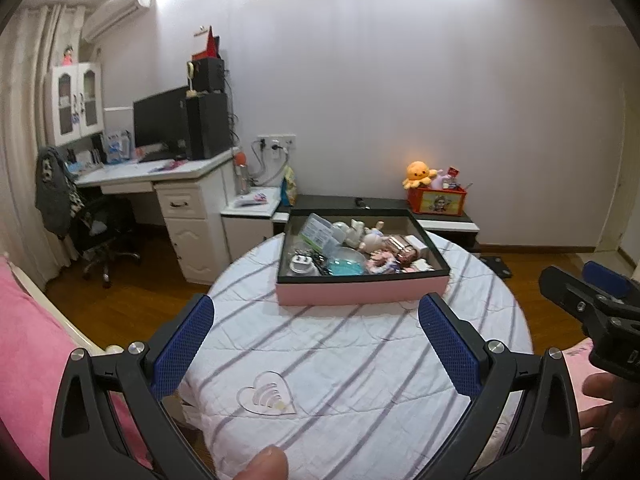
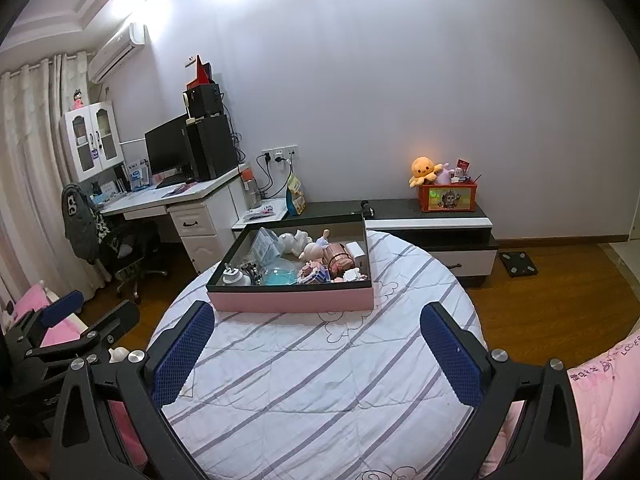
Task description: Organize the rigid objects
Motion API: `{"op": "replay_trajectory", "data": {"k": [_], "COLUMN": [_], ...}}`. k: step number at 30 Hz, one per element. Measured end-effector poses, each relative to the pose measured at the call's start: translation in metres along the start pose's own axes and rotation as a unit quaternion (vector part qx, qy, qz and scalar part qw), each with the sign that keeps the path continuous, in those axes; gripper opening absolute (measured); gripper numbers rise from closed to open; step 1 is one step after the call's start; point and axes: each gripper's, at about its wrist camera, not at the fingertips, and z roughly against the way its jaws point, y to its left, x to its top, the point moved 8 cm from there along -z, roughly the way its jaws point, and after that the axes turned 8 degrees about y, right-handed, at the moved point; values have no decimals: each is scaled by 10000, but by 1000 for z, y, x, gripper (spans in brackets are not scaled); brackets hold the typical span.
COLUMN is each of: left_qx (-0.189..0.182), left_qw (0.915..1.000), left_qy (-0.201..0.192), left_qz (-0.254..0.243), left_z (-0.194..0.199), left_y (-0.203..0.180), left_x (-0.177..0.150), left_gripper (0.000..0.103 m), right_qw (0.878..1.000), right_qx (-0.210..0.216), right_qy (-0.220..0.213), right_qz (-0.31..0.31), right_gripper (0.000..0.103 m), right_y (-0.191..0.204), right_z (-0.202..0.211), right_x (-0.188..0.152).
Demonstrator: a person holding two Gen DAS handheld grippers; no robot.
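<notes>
A pink box with a black rim (image 1: 362,294) (image 2: 292,302) sits at the far side of a round table under a white striped cloth (image 1: 360,360) (image 2: 320,380). It holds several small objects: a white plug adapter (image 1: 301,266) (image 2: 234,277), a blue-tinted clear dome (image 1: 344,266) (image 2: 282,274), white figurines (image 1: 356,234) (image 2: 298,242) and a pink block model (image 2: 314,272). My left gripper (image 1: 316,344) is open and empty, short of the box. My right gripper (image 2: 318,352) is open and empty, also short of it.
The right gripper shows at the right edge of the left wrist view (image 1: 592,308); the left gripper shows at the left of the right wrist view (image 2: 60,332). A pink bed (image 1: 32,360) lies left. A desk (image 1: 160,172), office chair (image 1: 100,232) and low cabinet with a toy bin (image 1: 436,200) stand behind.
</notes>
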Motion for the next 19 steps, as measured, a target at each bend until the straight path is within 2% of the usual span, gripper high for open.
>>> {"op": "replay_trajectory", "data": {"k": [7,15,19], "left_qx": [215,-127,-154], "left_qw": [9992,9996,9994], "left_qy": [-324,-222,-224], "left_qz": [-56,155,208], "left_z": [12,7,7], "left_y": [3,5,7], "left_x": [7,4,2], "left_gripper": [103,103,103], "right_qw": [10000,10000,9999], "right_qx": [-13,-28,-46], "right_qy": [52,79,95], "right_qz": [18,36,18], "right_gripper": [103,103,103], "right_y": [0,1,-1], "right_z": [-2,-4,-5], "right_x": [1,-1,-3]}}
